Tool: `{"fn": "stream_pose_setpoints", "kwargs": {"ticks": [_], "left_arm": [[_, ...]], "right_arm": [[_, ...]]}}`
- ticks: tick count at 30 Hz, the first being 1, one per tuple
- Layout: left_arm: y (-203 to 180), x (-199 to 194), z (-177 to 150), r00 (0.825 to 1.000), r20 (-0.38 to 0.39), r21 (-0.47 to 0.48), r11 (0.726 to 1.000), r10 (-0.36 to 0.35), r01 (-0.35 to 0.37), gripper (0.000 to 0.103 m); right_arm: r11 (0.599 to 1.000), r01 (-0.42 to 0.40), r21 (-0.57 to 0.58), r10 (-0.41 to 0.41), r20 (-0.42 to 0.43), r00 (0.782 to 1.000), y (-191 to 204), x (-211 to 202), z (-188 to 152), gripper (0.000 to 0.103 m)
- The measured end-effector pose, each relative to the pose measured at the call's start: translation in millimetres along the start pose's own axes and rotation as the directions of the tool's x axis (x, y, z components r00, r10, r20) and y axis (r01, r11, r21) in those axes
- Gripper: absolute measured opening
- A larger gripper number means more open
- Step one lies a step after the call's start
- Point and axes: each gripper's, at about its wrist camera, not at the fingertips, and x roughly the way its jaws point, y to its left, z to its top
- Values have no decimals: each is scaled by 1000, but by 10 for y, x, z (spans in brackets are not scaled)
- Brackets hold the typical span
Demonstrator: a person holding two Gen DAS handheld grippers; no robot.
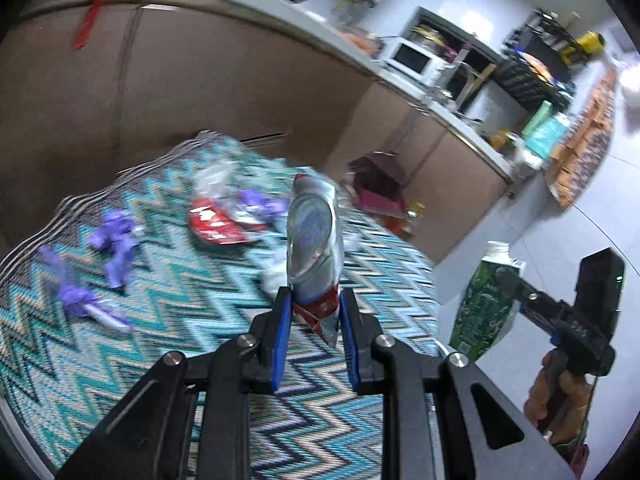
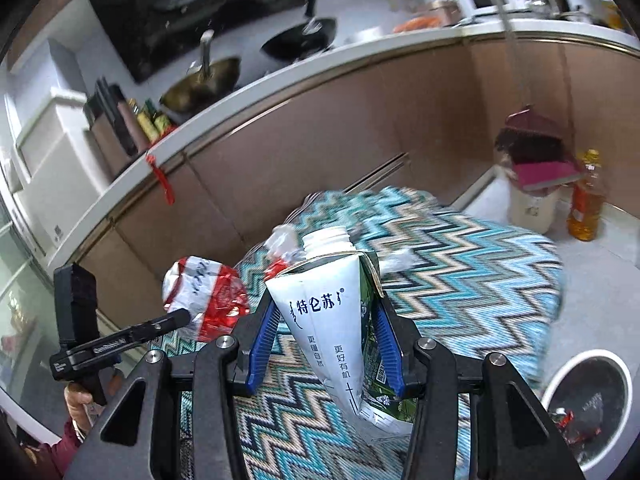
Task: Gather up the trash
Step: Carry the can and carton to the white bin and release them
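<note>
Between left fingers [image 1: 280,332], crushed can [image 1: 314,240]

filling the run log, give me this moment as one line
left gripper: shut on crushed can | right gripper: shut on milk carton | bin: lower right, open | purple wrappers: on zigzag mat

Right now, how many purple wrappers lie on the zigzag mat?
4, blurred: one at the left edge, one further in, two small ones behind the red wrapper. Others may be hidden.

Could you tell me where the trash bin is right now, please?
The trash bin sits on the floor at the right wrist view's lower right, beside the zigzag rug.
</note>
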Motion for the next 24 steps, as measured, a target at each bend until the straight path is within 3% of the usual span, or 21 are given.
{"fn": "stream_pose_setpoints", "kwargs": {"ticks": [5, 10, 17, 24], "left_arm": [[-562, 188, -23, 995, -57, 75, 993, -85, 89, 22], [-1267, 583, -126, 975, -154, 156, 970, -163, 186, 22], [-2220, 1420, -392, 930, -311, 243, 929, -199, 279, 22], [-2948, 2278, -769, 878, -440, 287, 897, -188, 336, 22]], "right_arm": [[992, 100, 74, -104, 52, 993, -441, -422, -138, 46], [962, 216, 165, -234, 95, 968, -956, -857, -297, 46], [898, 334, 287, -373, 90, 924, -1734, -1135, -532, 46], [833, 369, 413, -425, 49, 904, -2491, -1082, -775, 47]]}}
